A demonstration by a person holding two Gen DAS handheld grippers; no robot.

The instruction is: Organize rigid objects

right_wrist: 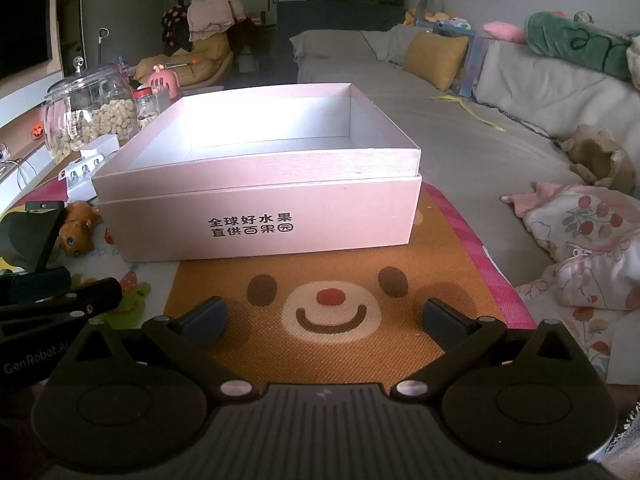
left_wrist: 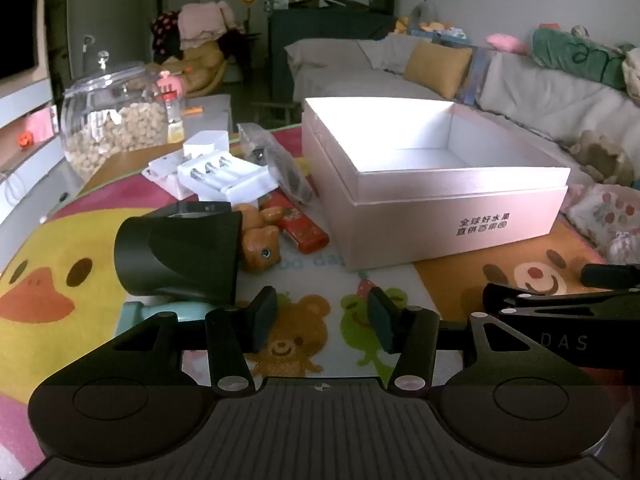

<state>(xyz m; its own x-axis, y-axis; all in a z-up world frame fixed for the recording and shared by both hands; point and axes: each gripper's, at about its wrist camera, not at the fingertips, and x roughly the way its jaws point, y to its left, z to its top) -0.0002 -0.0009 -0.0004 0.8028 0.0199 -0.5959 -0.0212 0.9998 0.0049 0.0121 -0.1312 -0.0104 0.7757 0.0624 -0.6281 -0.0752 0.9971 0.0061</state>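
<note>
Lying on its side at the left of the cartoon play mat [left_wrist: 312, 276], the black hair-dryer nozzle [left_wrist: 178, 254] is pointing its round collar toward the left and its flattened mouth toward the right, long axis running roughly across the left wrist view. Its mouth end is touching or nearly touching a small orange animal figurine [left_wrist: 262, 246], which is lying just beside a red flat packet [left_wrist: 298, 222]. Behind these, a white battery charger [left_wrist: 222, 174] and a clear plastic bag [left_wrist: 280, 164] are crowding the space between the nozzle and the big glass jar of nuts [left_wrist: 114, 128]. The open pink box [right_wrist: 260, 184] is sitting to the right of the clutter, its printed side facing the cameras and its interior bare as far as the views show. The left gripper [left_wrist: 322, 320] is hovering low just right of the nozzle, fingers spread apart and holding nothing. The right gripper [right_wrist: 324, 320] is hanging over the bear face on the mat in front of the box, fingers spread wide and likewise holding nothing. Open mat is stretching between both grippers and the box's front wall, while the sofa [right_wrist: 500, 148] is bordering the mat's right edge.
</note>
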